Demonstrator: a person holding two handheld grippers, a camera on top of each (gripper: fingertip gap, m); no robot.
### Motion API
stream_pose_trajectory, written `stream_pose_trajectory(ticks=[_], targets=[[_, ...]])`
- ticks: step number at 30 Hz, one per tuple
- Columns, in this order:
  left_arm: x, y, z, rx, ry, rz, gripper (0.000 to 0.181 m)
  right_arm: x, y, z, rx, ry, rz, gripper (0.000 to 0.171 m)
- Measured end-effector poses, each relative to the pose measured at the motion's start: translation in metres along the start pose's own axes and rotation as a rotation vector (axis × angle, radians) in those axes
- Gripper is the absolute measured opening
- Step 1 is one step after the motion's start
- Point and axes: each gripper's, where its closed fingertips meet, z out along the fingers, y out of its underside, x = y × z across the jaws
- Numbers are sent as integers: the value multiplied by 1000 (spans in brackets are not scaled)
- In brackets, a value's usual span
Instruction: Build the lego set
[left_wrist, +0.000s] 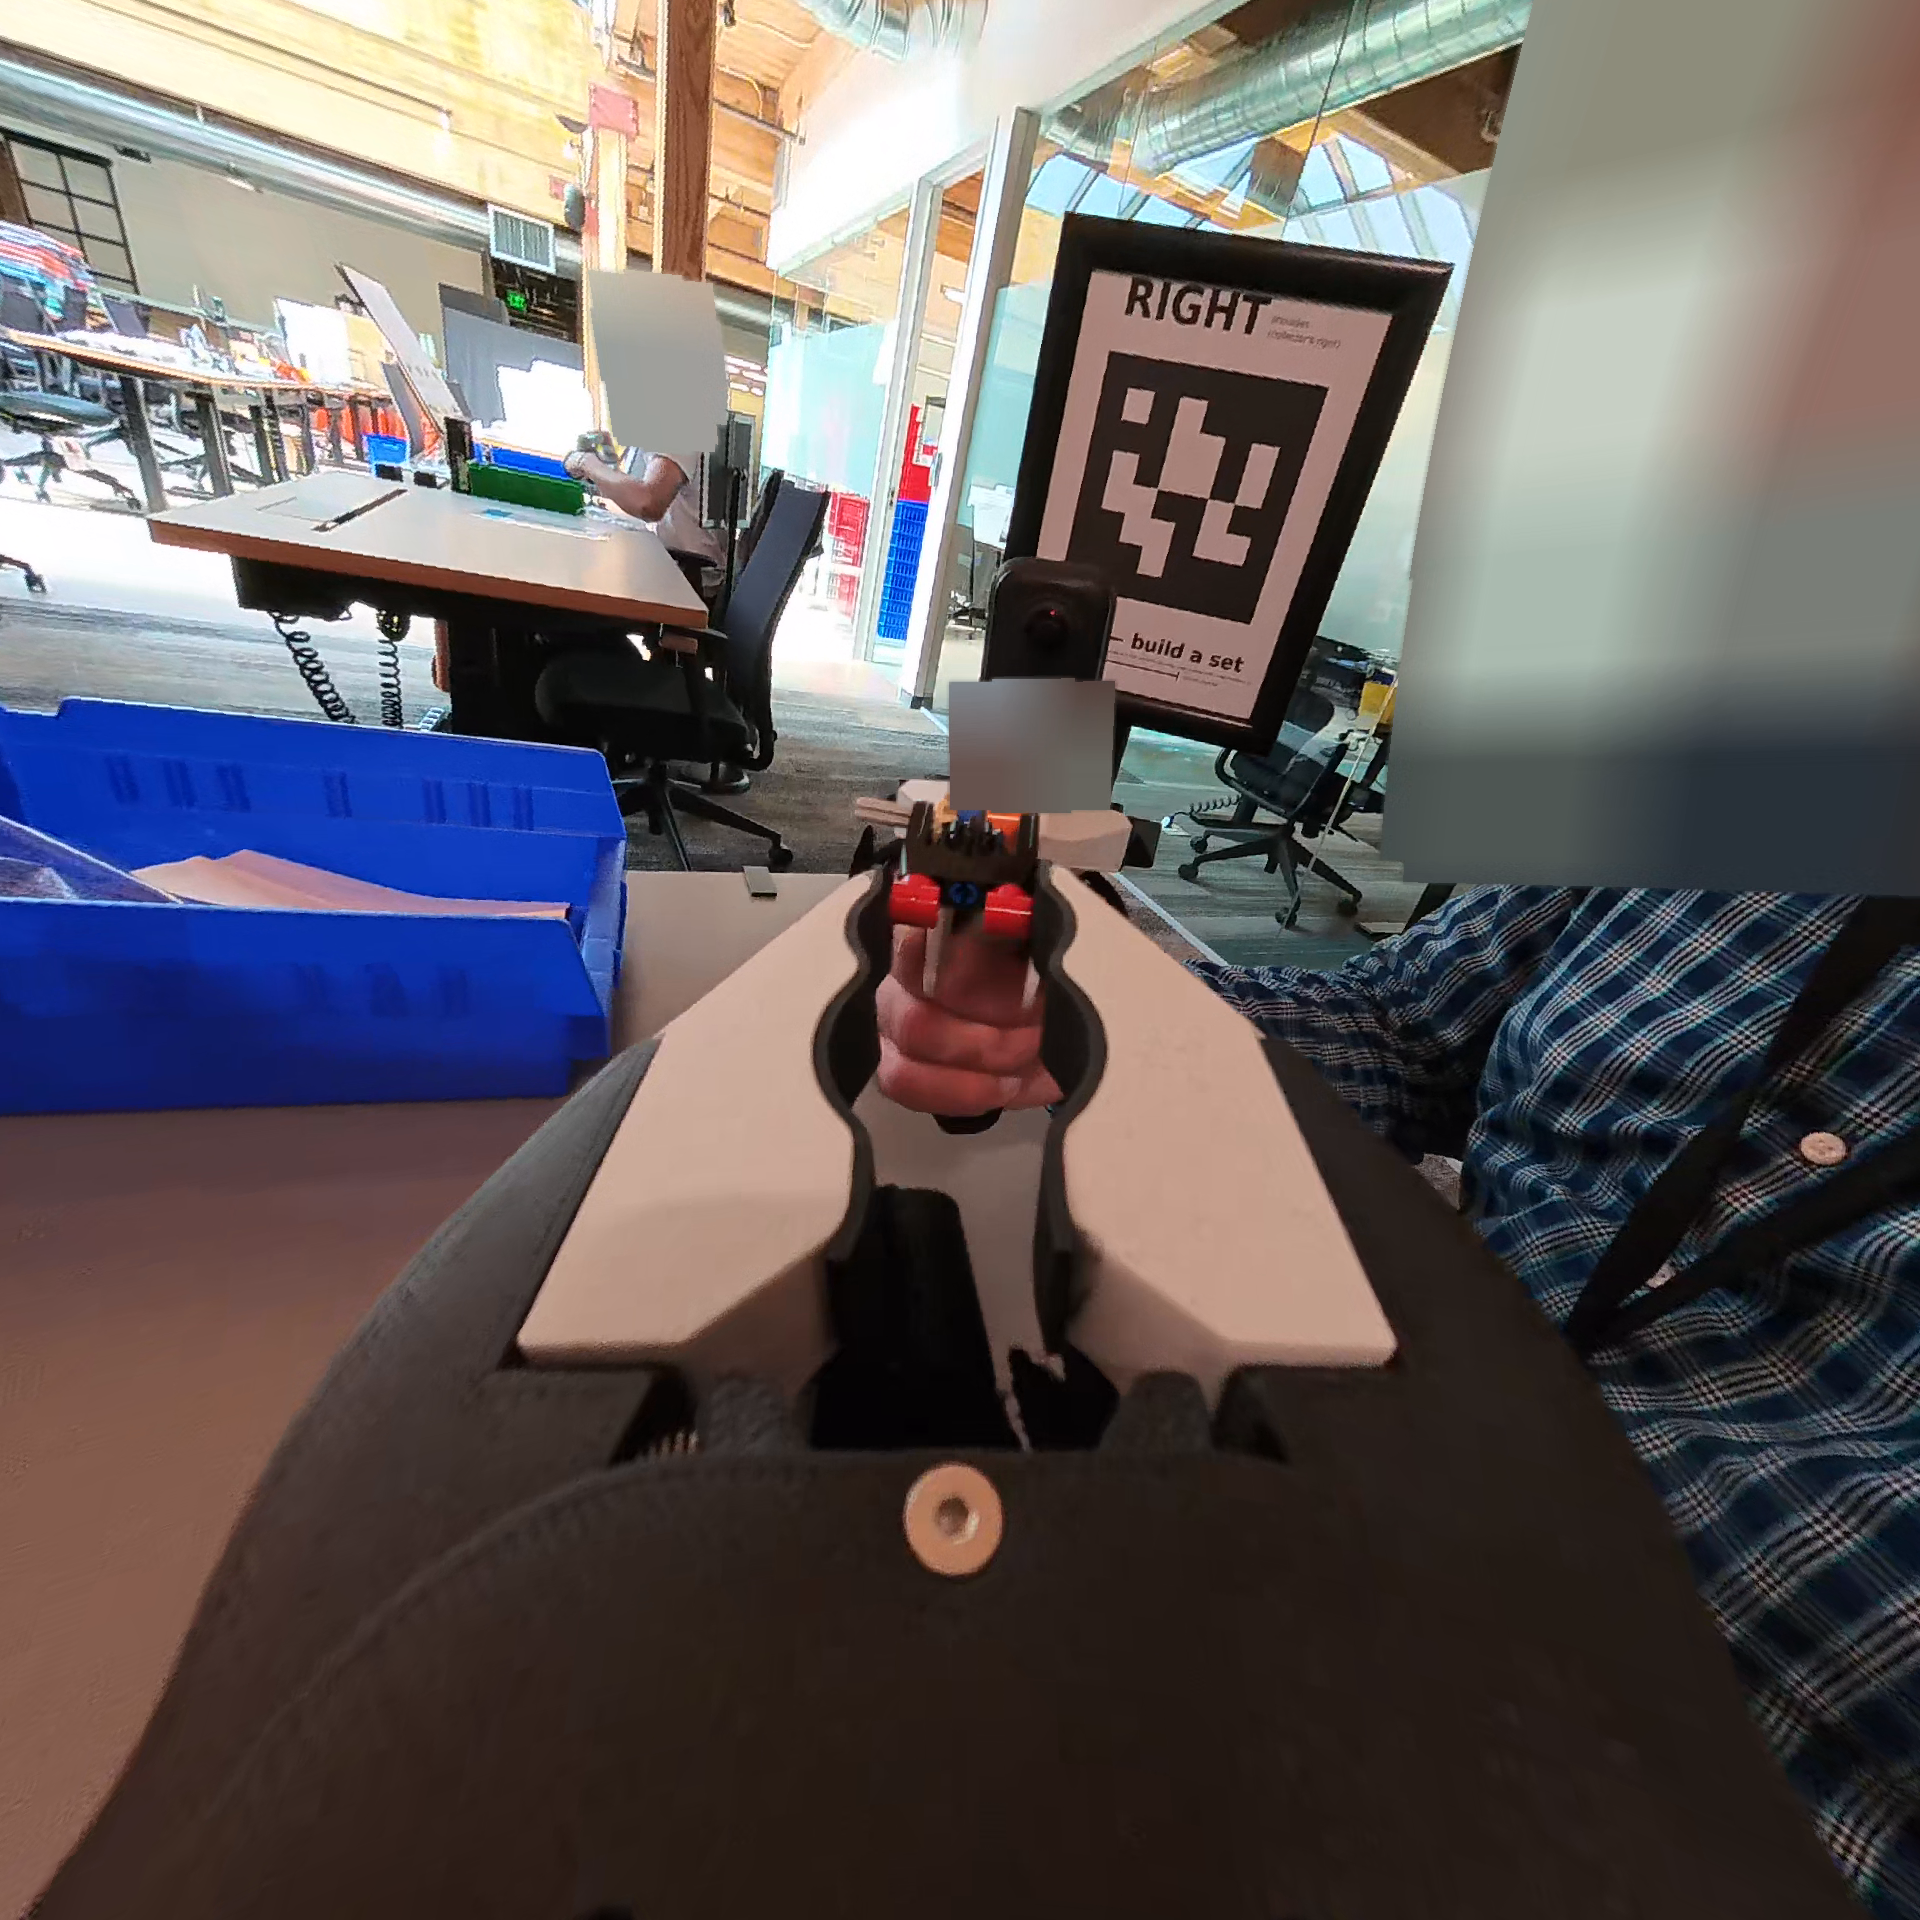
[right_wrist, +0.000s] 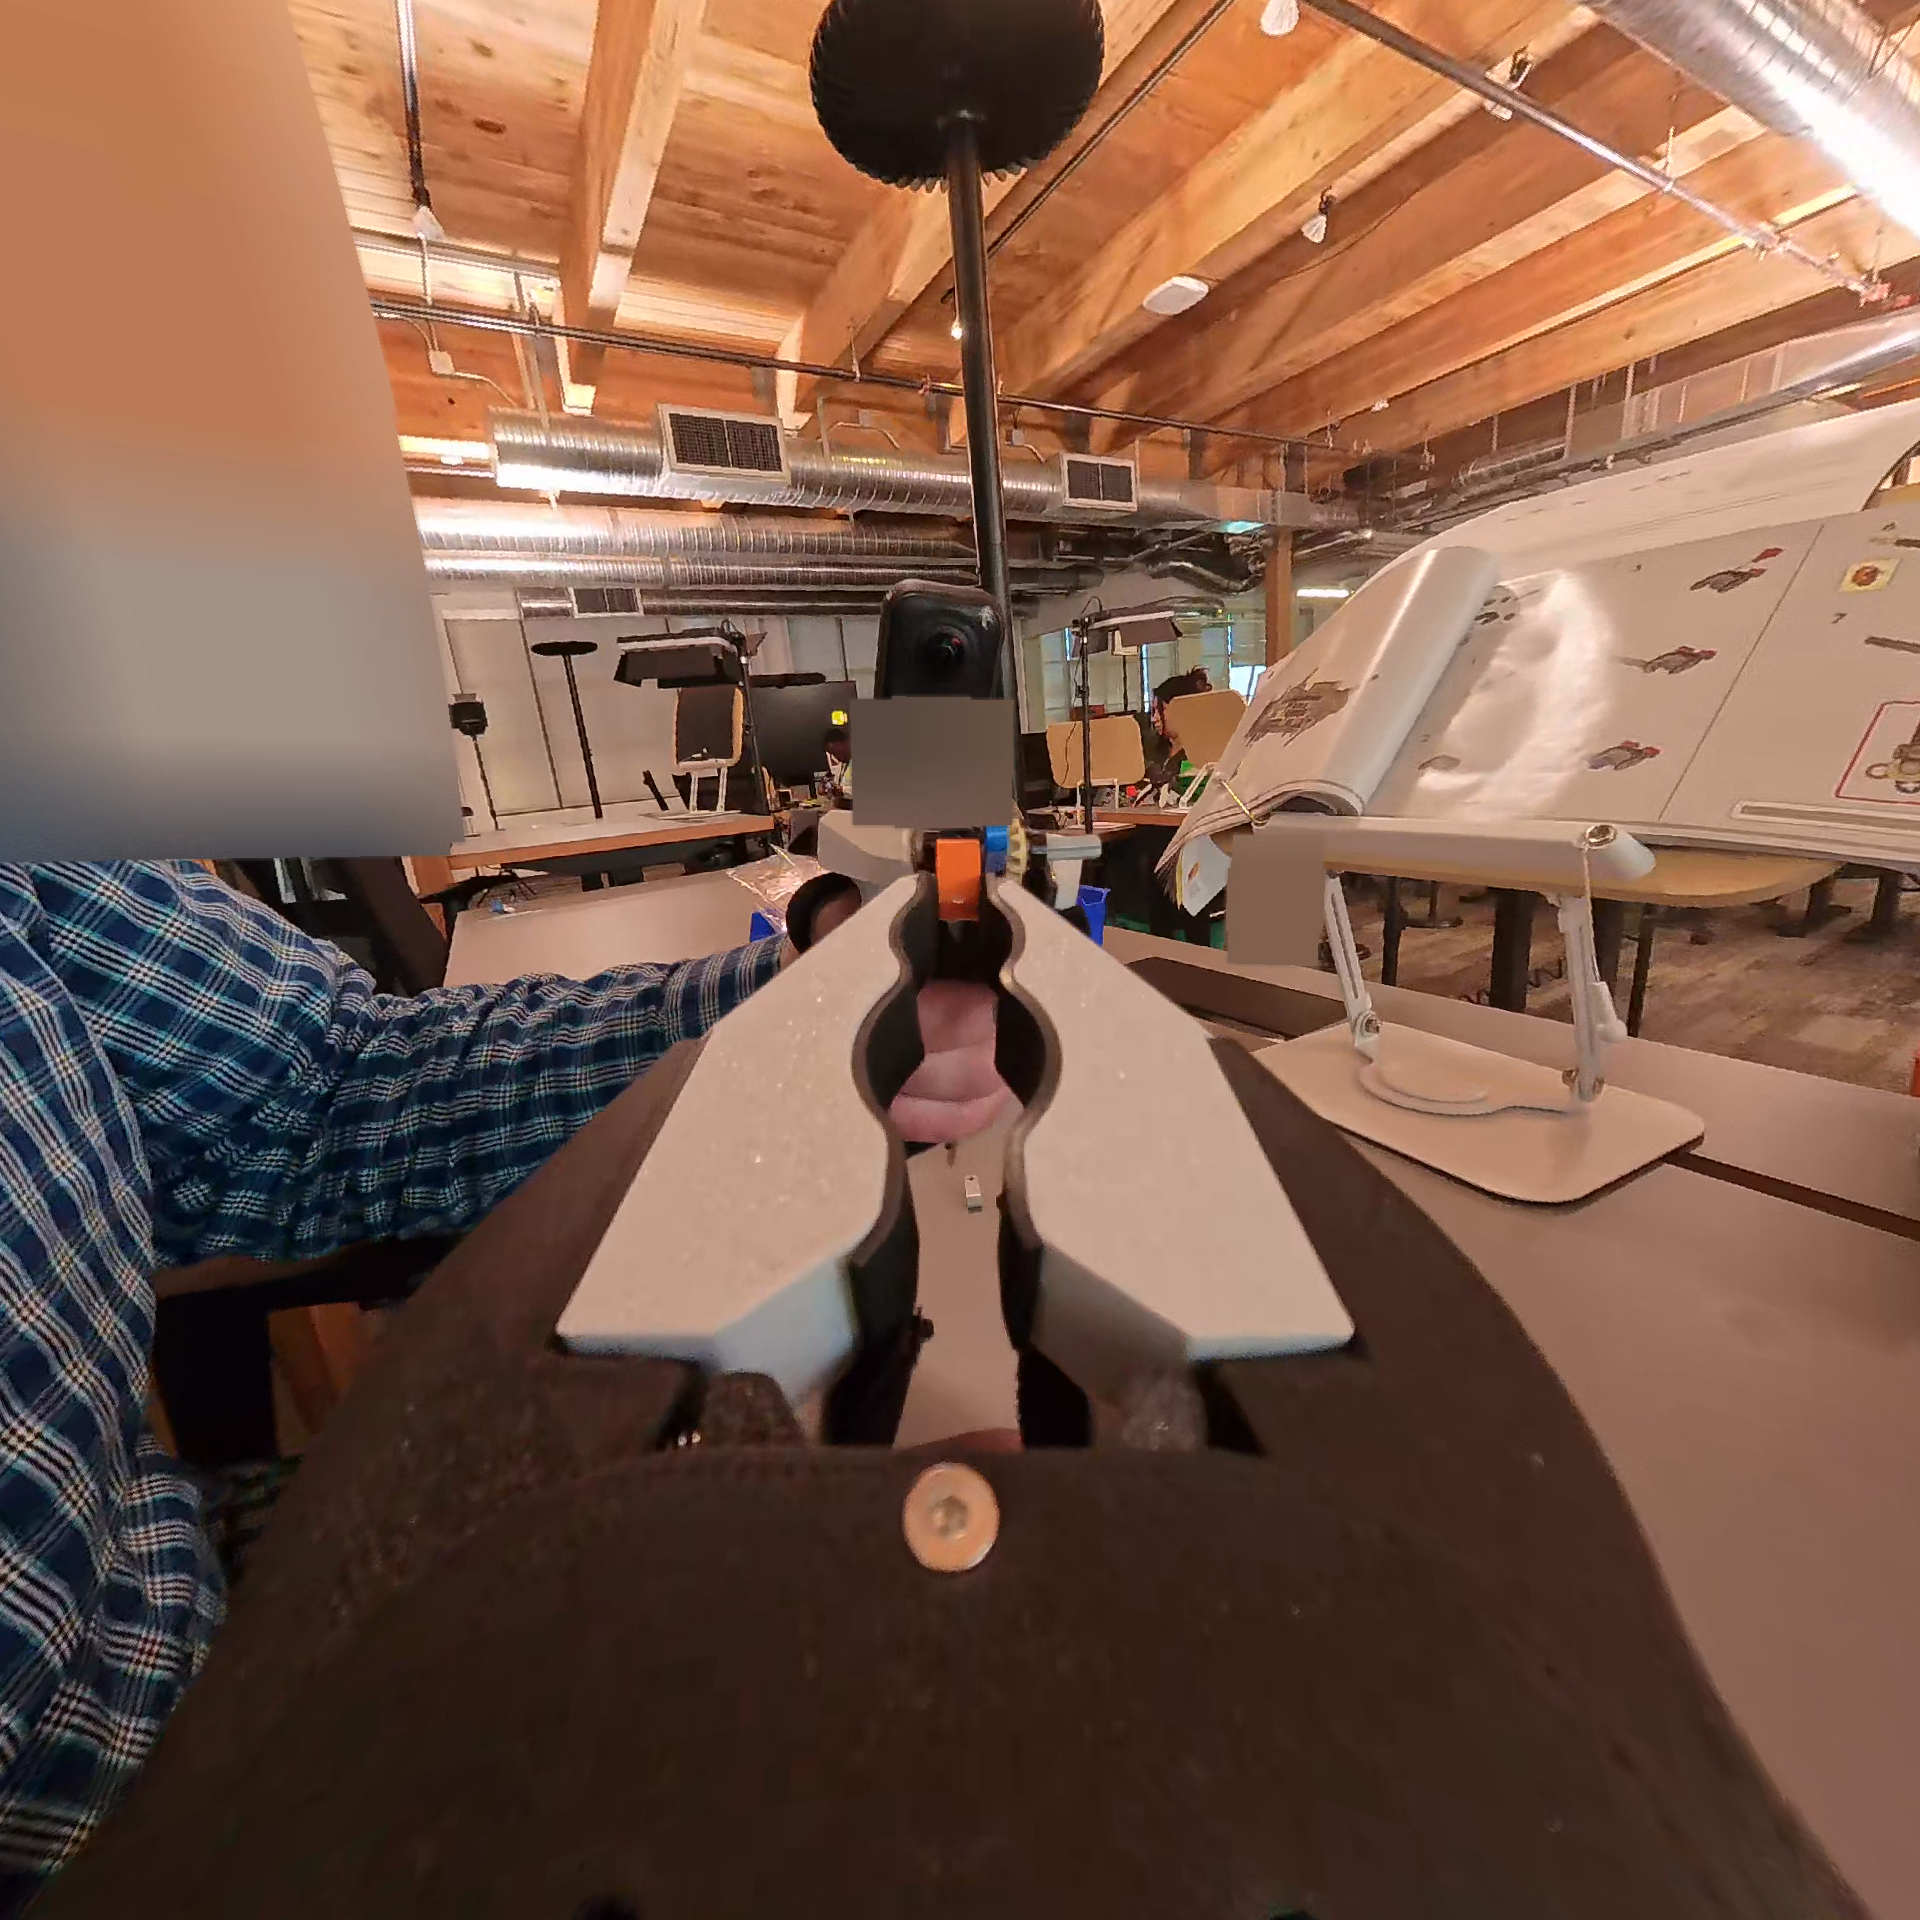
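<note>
Left tool (left_wrist: 961, 904) grips red-black lego assembly (left_wrist: 961, 883) | right view: instruction booklet (right_wrist: 1621, 686)

Right gripper (right_wrist: 958, 902) jaws closed on orange lego piece (right_wrist: 957, 894), instruction booklet (right_wrist: 1558, 686) on stand at right

I see bright daylight glaring off the floor (left_wrist: 62, 540) far left of my claw; wide-angle bending warps every edge, sharp focus.

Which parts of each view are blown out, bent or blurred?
Left wrist view: daylight washes out the far floor, straight frames bow, the blue bin stays sharp. Right wrist view: glare sheens the open instruction book, ceiling beams curve; the gripper bodies look soft.
</note>
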Motion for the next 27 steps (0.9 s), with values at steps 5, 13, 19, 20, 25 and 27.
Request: stream_pose_trajectory(ticks=[5, 13, 19, 20, 25, 27], targets=[[0, 3, 3, -16, 2, 29, 25, 1, 3, 2, -29, 12, -12, 4], [1, 3, 5, -2, 11, 36, 25, 1, 2, 2, -30, 16, -24, 4], [4, 5, 4, 32, 29, 24, 25, -2, 0, 3, -37, 30, -26, 4], [4, 5, 4, 38, 33, 21, 25, -3, 0, 4, -42, 35, -33, 4], [7, 4, 3, 58, 46, 25, 25, -5, -1, 6, -50, 46, -50, 5], [7, 3, 3, 60, 50, 27, 25, -5, -1, 7, -52, 51, -49, 5]])
